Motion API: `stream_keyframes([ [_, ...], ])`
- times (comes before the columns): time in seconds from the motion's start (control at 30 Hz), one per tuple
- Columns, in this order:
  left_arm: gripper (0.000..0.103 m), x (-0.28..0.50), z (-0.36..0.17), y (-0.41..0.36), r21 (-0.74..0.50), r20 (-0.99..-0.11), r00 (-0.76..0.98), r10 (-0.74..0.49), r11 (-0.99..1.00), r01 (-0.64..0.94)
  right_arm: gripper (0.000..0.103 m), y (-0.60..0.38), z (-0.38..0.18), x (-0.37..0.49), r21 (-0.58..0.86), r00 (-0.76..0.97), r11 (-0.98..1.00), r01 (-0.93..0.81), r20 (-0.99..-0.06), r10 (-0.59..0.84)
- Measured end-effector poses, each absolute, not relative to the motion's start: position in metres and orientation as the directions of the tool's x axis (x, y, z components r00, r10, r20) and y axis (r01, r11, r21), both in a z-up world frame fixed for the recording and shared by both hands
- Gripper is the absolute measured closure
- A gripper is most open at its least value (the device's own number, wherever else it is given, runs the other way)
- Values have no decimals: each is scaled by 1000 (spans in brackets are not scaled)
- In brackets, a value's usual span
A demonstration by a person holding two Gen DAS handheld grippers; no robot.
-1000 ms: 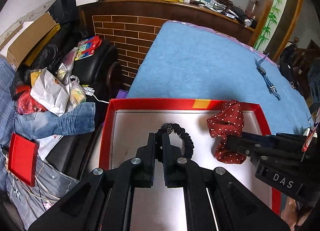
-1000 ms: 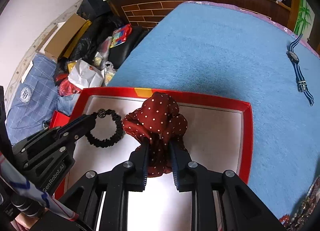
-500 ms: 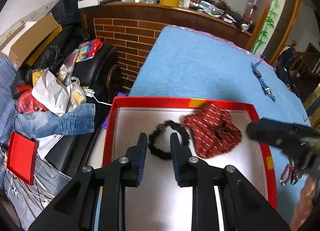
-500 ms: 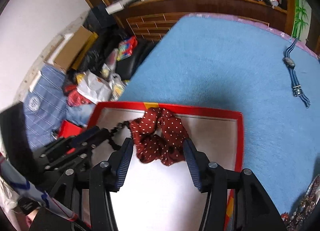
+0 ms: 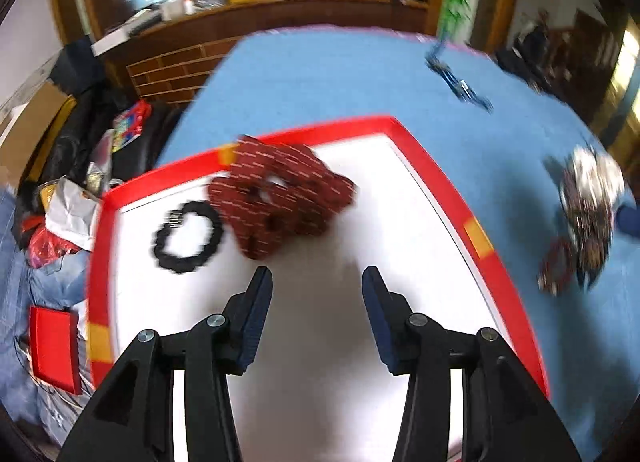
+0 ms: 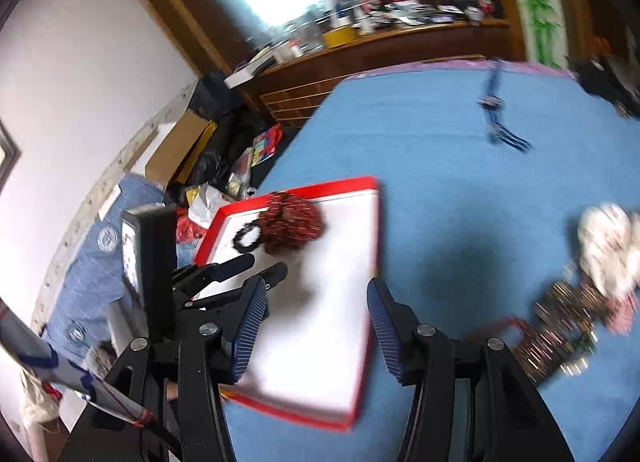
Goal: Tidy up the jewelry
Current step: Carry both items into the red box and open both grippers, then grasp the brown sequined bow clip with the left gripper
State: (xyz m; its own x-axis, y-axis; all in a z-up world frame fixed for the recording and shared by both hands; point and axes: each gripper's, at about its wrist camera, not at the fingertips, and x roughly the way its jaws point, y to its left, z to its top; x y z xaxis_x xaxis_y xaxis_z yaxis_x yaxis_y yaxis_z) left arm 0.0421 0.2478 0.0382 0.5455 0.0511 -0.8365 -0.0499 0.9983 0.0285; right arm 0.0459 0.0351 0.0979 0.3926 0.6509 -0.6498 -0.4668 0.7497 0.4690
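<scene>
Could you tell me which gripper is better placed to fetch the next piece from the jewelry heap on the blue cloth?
Probably the right gripper: the tangled jewelry heap lies just beside its empty, opening fingers.

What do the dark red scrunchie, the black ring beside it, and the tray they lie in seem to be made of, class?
Dark red scrunchie: soft fabric, likely; matte, bunched folds, pale dots. Black ring: probably beads or gathered elastic; bumpy outline, too blurred to say. Tray: perhaps card or plastic; smooth red rim, flat white floor.

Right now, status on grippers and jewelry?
Both hand-held grippers opening, empty. Black bracelet and red scrunchie in red tray. Jewelry pile waits on cloth.
</scene>
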Motion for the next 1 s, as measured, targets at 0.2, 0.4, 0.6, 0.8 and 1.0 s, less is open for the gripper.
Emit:
stream_keyframes([
  [0.2,58,-8,35,225,69,-836,545,62,998,-8,32,-51,99,35,451,484,803,-389,-642,595],
  [0.4,57,-34,62,200,83,-796,602,59,996,13,32,-118,93,35,454,546,850,-267,-656,521],
  [0.6,41,-31,92,142,2,-771,631,-81,991,131,30,-162,89,39,447,609,879,-162,-656,446],
  [0.8,41,-2,89,82,-50,-797,579,-171,974,219,29,-192,70,48,448,651,890,-89,-650,392],
  [1.0,40,40,81,52,-140,-819,512,-260,955,262,29,-223,56,54,521,690,847,-102,-577,437],
])
